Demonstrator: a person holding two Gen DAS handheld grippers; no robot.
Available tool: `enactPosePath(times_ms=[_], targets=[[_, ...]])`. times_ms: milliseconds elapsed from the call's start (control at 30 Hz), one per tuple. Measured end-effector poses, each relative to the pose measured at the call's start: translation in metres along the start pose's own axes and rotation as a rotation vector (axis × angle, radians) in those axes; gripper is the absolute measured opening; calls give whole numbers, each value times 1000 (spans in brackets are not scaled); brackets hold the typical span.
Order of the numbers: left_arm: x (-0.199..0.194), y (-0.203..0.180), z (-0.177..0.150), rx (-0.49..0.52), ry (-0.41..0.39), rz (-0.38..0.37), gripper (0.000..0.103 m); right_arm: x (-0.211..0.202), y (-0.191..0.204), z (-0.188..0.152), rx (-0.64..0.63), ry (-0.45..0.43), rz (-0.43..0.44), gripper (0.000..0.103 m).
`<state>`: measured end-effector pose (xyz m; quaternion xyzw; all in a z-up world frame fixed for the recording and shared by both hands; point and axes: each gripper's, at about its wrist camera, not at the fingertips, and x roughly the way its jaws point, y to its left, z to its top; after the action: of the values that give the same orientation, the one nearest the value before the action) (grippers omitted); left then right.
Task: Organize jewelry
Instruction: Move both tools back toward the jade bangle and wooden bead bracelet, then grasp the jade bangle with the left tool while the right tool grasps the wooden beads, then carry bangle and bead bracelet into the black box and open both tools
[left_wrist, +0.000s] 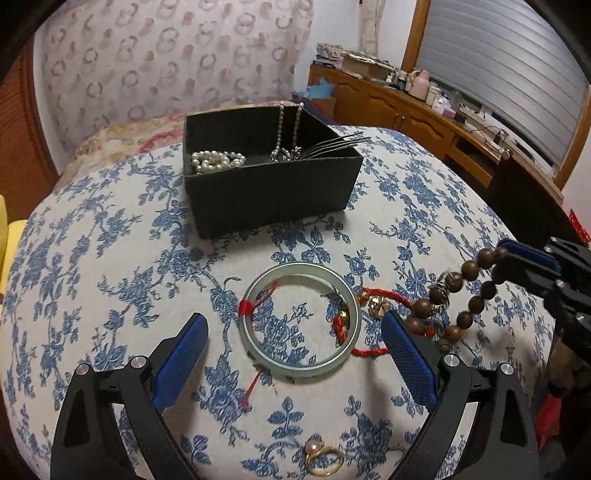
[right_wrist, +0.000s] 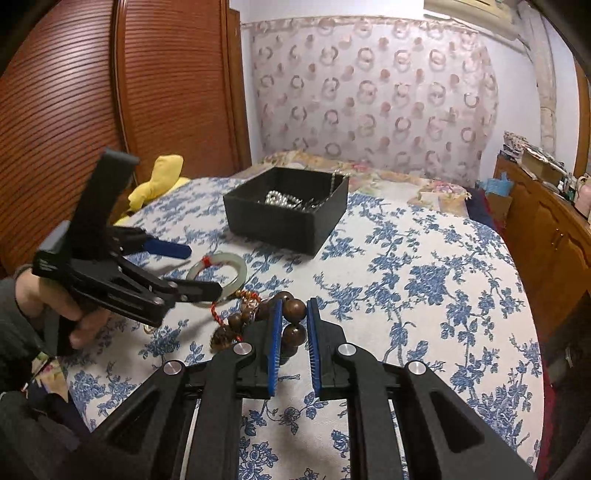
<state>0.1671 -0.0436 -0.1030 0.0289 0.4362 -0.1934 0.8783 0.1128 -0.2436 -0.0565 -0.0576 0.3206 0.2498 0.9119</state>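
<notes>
Pale green jade bangle (left_wrist: 299, 325) lies on the blue-floral white cloth (left_wrist: 110, 277) between the left gripper's (left_wrist: 295, 332) wide-spread blue-padded fingers (left_wrist: 183, 354), untouched. Rightward, the right gripper (right_wrist: 294, 314) clamps the brown wooden bead bracelet (right_wrist: 293, 321), lifted.

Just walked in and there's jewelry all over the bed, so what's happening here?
A person with a gripper in each hand is sorting jewelry into the black box, which already holds pearls and a hair fork. The right gripper is shut on the wooden bead bracelet, lifting it. The left gripper is open around the jade bangle, which lies over a red cord. A gold ring waits on the bedspread.
</notes>
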Motion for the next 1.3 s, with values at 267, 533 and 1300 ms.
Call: enactPosePath(times_ms=[267,533,1300], targets=[[11,-4,6,12,16,8,91,-10,-2,4,0,-34,-2,15],[14,-13,6,77,15,65,69,-22,0,16,-16,-76,3,15],[-33,-5,22,61,-129,70,69,-18,-3,64,-57,-126,2,15]])
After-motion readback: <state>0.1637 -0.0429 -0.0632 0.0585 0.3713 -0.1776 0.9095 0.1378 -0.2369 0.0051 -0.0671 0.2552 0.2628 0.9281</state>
